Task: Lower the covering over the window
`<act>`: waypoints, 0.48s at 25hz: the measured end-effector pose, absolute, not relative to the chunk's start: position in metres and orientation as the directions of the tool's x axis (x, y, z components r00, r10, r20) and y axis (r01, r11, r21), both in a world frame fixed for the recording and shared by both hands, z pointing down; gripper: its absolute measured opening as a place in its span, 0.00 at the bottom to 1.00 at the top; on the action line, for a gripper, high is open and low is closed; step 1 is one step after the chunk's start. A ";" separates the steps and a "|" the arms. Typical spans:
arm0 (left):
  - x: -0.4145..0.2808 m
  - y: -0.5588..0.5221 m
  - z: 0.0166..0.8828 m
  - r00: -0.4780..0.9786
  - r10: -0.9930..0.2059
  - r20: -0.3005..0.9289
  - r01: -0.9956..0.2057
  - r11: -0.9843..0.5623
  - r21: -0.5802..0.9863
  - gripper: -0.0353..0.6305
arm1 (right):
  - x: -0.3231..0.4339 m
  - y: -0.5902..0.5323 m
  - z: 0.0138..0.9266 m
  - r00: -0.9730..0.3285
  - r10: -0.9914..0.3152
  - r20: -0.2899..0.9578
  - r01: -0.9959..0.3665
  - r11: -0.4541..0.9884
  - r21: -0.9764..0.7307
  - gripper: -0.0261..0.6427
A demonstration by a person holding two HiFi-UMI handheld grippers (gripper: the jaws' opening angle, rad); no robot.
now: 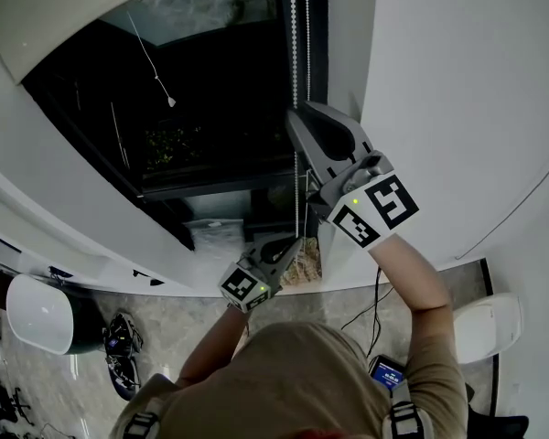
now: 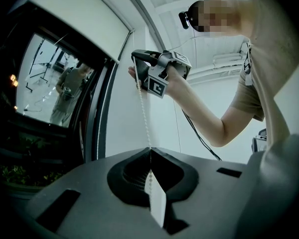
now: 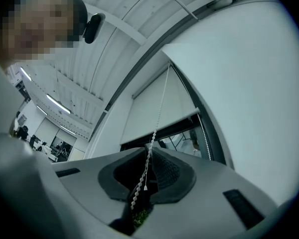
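Observation:
A white bead chain (image 1: pixel 296 35) hangs down the window's right edge, beside the dark frame. My right gripper (image 1: pixel 295 110) is the upper one, tilted upward, its jaws shut on the bead chain (image 3: pixel 150 148). Lower down, my left gripper (image 1: pixel 297 242) points level and is shut on the same bead chain (image 2: pixel 146 123), which runs taut up to the right gripper (image 2: pixel 136 59). A white tag (image 2: pixel 157 201) hangs behind the left jaws. The white roller blind (image 3: pixel 162 108) covers only the top of the window; dark glass (image 1: pixel 210 90) shows below it. The same roller blind (image 2: pixel 74 26) shows in the left gripper view.
A white wall (image 1: pixel 457 108) stands close on the right. A thin cord with a small weight (image 1: pixel 171 102) hangs in front of the glass. A white sill (image 1: pixel 91 236) runs below the window. On the floor are a cable (image 1: pixel 371 305) and rounded white objects (image 1: pixel 38 311).

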State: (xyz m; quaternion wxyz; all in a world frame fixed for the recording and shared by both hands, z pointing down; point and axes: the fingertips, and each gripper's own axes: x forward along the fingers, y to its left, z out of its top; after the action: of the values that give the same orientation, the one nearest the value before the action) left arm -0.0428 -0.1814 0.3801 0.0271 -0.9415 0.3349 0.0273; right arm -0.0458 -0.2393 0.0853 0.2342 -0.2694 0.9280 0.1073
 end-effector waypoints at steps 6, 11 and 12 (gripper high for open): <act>-0.043 -0.178 0.380 0.775 -0.629 -0.070 -0.632 -0.774 -0.038 0.08 | -0.049 -0.240 0.086 -0.752 -0.458 -0.473 -0.549 0.833 0.066 0.09; -0.041 -0.178 0.379 0.770 -0.634 -0.075 -0.638 -0.769 -0.038 0.08 | -0.049 -0.238 0.085 -0.769 -0.450 -0.454 -0.536 0.841 0.074 0.09; -0.041 -0.178 0.380 0.767 -0.637 -0.075 -0.640 -0.767 -0.039 0.08 | -0.048 -0.237 0.085 -0.770 -0.449 -0.454 -0.536 0.841 0.077 0.09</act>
State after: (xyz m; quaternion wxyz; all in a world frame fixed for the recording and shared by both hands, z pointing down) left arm -0.0413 -0.1785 0.3800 0.0312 -0.9396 0.3398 0.0287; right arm -0.0484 -0.2370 0.0853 0.2139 -0.2634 0.9352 0.1015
